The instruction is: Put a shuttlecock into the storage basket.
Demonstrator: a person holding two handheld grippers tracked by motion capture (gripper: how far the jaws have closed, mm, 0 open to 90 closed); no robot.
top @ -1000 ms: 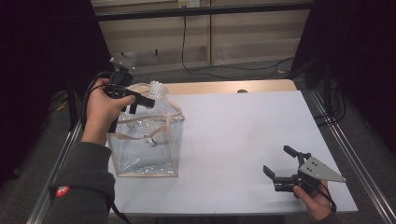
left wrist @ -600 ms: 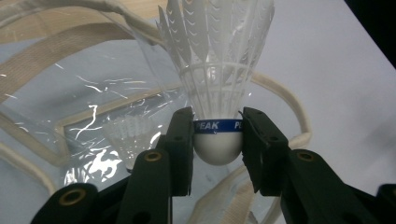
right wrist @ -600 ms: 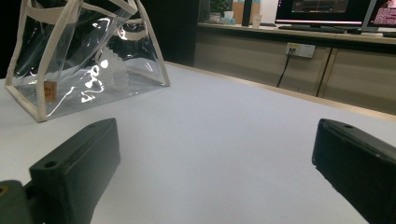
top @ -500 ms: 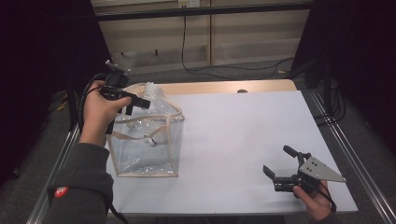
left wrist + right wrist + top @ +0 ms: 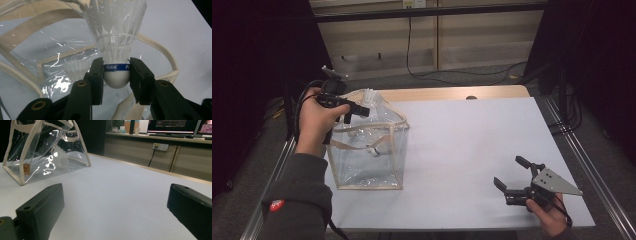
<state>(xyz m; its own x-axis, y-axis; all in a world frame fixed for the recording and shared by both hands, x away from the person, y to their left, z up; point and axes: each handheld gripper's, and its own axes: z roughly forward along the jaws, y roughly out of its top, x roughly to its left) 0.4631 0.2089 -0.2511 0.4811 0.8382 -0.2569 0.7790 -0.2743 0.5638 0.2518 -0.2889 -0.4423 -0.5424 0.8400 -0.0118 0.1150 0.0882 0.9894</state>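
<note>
Left hand-held gripper [image 5: 116,75] clamps a shuttlecock [image 5: 116,37] by its cork above the clear bag [image 5: 367,150]; right hand-held gripper [image 5: 512,176] rests wide, unladen, on the desk [image 5: 462,140].

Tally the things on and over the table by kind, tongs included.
Shuttlecocks: 2, one in the left tongs by its cork, one inside the bag
Clear bag with cream straps: 1
Tongs: 2, left and right tongs
Total: 5

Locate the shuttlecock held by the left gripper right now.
The shuttlecock sits cork-first between the left gripper fingers, above the clear bag's open top at the table's left.
</note>
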